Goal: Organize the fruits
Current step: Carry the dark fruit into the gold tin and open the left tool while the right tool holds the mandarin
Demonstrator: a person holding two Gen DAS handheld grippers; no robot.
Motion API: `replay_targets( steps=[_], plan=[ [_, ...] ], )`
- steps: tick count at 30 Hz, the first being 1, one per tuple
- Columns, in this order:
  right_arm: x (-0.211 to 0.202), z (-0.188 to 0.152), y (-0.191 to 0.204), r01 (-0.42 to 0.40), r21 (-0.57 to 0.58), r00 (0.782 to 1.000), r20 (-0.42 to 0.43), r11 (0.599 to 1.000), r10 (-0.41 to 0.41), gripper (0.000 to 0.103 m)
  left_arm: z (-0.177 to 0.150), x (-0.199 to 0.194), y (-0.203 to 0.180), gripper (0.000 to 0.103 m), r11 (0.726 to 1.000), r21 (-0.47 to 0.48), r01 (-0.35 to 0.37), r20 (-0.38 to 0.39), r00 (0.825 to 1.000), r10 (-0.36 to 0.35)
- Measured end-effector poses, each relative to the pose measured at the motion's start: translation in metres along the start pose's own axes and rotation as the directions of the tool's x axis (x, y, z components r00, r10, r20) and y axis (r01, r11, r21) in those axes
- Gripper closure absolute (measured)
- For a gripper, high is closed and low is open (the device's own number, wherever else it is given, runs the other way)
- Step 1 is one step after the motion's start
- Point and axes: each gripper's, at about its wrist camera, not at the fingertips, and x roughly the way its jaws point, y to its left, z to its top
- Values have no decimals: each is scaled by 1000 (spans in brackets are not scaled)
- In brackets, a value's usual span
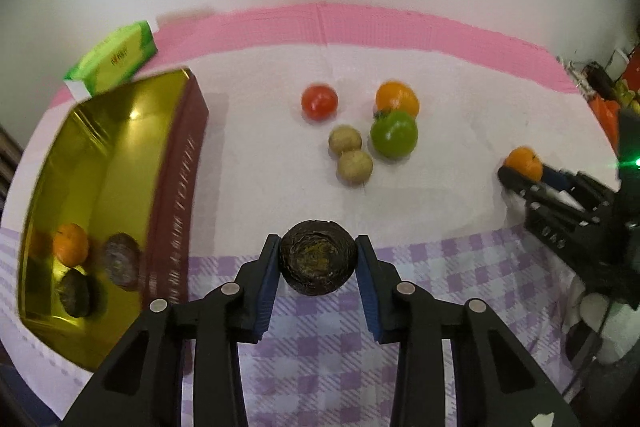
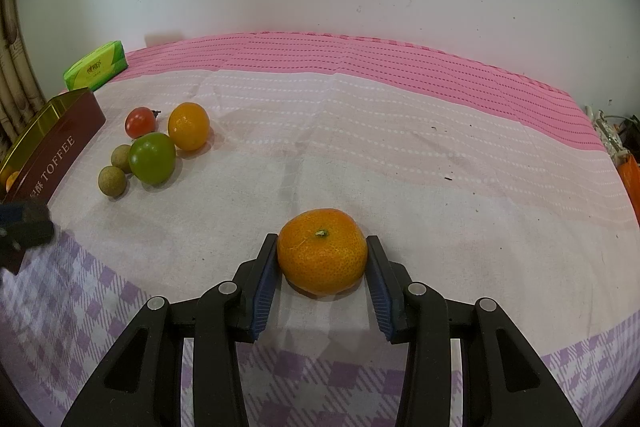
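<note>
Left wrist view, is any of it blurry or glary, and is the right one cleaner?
Left wrist view: the gold tin throws bright glare and its edges smear with motion blur; the tomato looks soft. Right wrist view: sharper, evenly lit, with soft shadows under the mandarin.

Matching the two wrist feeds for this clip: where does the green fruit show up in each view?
Left wrist: green fruit right of centre, above the gripper, in front of an orange.
Right wrist: green fruit at far left, near the toffee tin.
Shared landmark: green tissue pack.
</note>
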Motion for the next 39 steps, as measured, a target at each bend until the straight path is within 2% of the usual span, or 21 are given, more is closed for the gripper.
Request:
replay_targets(
  steps=[6,13,22,28,39],
  plan=[
    [0,0,0,0,0,1000,0,1000,0,60,9,-30,22,70,999,-31,-19,68,997,21],
    [0,0,0,0,0,1000,0,1000,0,60,14,-44,62,70,992,-70,-100,90,990,107],
    [0,0,0,0,0,1000,0,1000,0,60,2,-37,114,70,976,-130,-175,40,983,182],
    [0,1,0,-1,0,1000,-1,1000,1,60,-8,-29,138,70,966,-172,-192,-5,981,194],
    [0,1,0,-1,0,1000,-1,1000,1,60,-21,-13,148,70,962,-185,-202,-66,979,192]
  ],
)
